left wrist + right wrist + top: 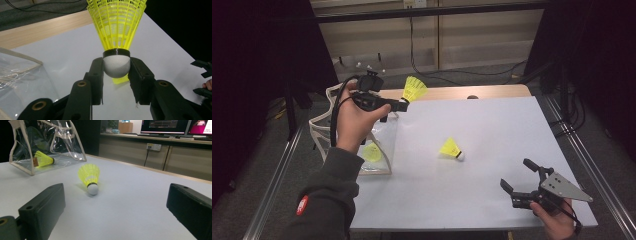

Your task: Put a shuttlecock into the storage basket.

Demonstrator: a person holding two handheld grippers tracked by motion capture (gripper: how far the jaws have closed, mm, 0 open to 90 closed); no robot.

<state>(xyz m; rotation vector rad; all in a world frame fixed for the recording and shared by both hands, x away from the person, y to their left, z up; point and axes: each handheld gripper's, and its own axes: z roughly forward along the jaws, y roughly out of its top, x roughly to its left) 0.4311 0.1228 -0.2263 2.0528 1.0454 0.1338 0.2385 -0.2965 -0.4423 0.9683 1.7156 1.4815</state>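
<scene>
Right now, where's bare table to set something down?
Free: the white table right of and behind the loose shuttlecock, out to the far edge. Crowded: the left side, with the clear bag and the left gripper holding a shuttlecock; the right gripper sits at the near right corner.

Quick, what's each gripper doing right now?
Left gripper: shut on the held shuttlecock, gripping its white cork.
Right gripper: open, holding nothing.

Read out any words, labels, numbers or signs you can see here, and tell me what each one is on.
No text can be read.
Red patch on the person's left sleeve: it bears a white mark, too small to read.
Monitor screens behind the table: lit, but their contents are too blurred to read.
Shuttlecocks, clear bag, grippers: no lettering visible.
</scene>
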